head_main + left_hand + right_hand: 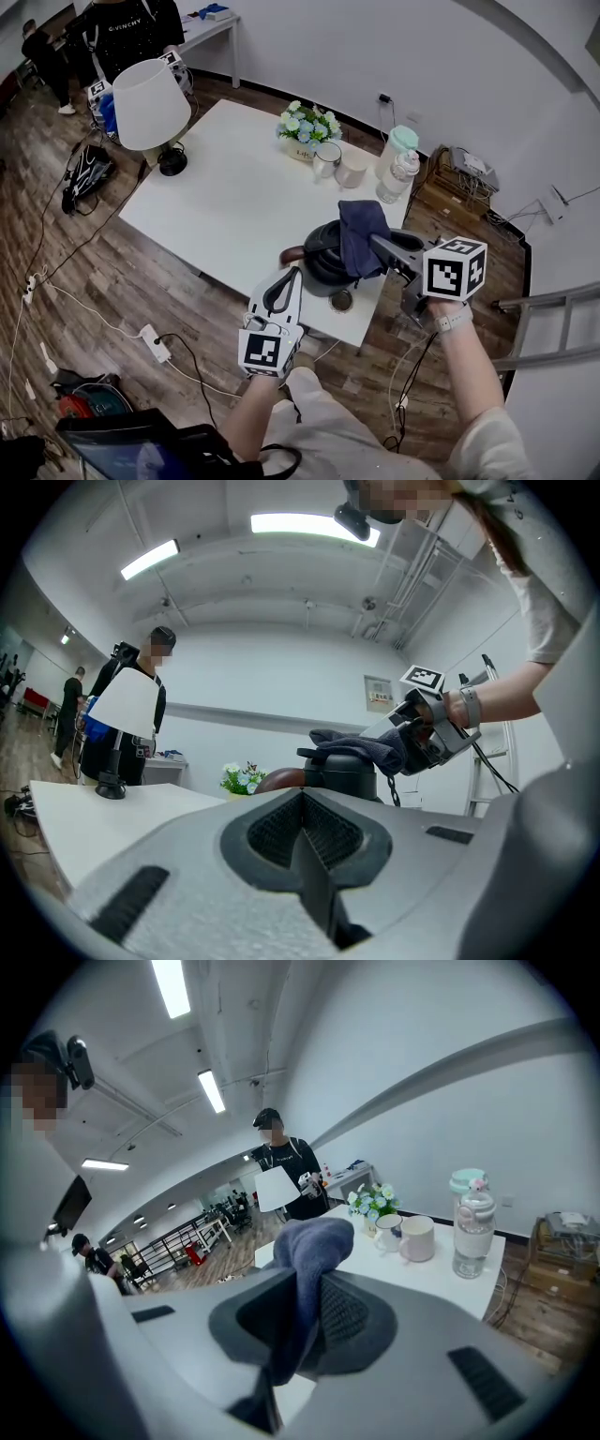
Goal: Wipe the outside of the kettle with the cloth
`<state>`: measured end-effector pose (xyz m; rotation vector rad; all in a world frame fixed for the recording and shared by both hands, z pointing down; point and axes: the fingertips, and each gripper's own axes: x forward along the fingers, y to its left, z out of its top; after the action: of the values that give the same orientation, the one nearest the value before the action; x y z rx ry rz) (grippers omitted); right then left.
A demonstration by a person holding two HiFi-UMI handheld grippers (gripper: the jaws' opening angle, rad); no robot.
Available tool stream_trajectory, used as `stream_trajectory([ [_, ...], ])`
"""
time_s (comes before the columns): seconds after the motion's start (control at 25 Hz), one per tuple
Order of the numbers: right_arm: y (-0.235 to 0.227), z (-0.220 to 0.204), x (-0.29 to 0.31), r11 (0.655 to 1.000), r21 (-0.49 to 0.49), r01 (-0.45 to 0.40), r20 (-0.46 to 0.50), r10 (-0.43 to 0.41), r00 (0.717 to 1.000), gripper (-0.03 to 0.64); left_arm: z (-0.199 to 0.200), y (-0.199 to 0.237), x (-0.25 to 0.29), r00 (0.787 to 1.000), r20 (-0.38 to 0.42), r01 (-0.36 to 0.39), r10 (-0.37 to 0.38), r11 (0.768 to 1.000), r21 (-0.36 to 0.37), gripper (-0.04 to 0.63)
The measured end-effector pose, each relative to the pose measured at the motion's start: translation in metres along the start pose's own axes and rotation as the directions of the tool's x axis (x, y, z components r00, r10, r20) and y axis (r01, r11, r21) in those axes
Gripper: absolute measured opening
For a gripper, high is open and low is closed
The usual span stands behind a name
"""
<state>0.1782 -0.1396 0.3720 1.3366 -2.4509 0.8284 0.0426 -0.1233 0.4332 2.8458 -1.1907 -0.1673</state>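
Note:
A dark kettle [322, 255] stands near the front right edge of the white table [225, 202]. A dark blue cloth [361, 234] lies draped over its top and right side. My right gripper [382, 247] is shut on the cloth, whose folds [309, 1269] bulge up between the jaws in the right gripper view. My left gripper [292, 275] is shut with nothing in it, its tips just short of the kettle's left side. From the left gripper [314, 855] view, the kettle [342, 772] rises beyond the jaws with the cloth [366, 745] on top and the right gripper [424, 731] behind it.
A white lamp [148, 101] stands at the table's far left. A flower pot [307, 127], two mugs [339, 165] and a clear bottle [397, 175] stand along the far right side. A small round object [341, 300] sits at the table edge below the kettle. Cables and a power strip [155, 343] lie on the floor.

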Motion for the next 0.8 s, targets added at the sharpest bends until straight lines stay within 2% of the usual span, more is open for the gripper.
stream_trajectory([
  [0.24, -0.03, -0.001, -0.019, 0.995, 0.013, 0.094, 0.027, -0.095, 0.995, 0.055, 0.001, 0.005, 0.0, 1.0, 0.001, -0.008, 0.008, 1.0, 0.005, 0.008],
  [0.32, -0.039, 0.004, -0.03, 0.99, -0.006, 0.142, 0.068, -0.142, 0.988, 0.055, 0.004, 0.006, -0.002, 1.0, 0.004, -0.013, 0.013, 1.0, 0.009, 0.008],
  [0.4, -0.038, 0.015, -0.044, 0.982, -0.046, 0.184, 0.15, -0.175, 0.973, 0.055, 0.006, 0.007, -0.005, 1.0, 0.003, -0.018, 0.018, 1.0, 0.009, 0.008],
  [0.56, -0.006, 0.031, -0.067, 0.968, -0.138, 0.207, 0.322, -0.154, 0.934, 0.055, 0.02, 0.0, 0.001, 1.0, 0.019, 0.021, -0.021, 0.999, 0.025, 0.007],
  [0.68, 0.026, 0.005, -0.073, 0.943, -0.218, 0.253, 0.363, -0.162, 0.918, 0.055, 0.033, -0.02, 0.004, 0.996, 0.031, 0.082, -0.083, 0.996, 0.044, 0.007],
  [0.8, 0.054, -0.027, -0.07, 0.936, -0.22, 0.274, 0.415, -0.165, 0.895, 0.055, 0.041, -0.025, 0.0, 0.994, 0.033, 0.1, -0.101, 0.994, 0.055, 0.007],
])
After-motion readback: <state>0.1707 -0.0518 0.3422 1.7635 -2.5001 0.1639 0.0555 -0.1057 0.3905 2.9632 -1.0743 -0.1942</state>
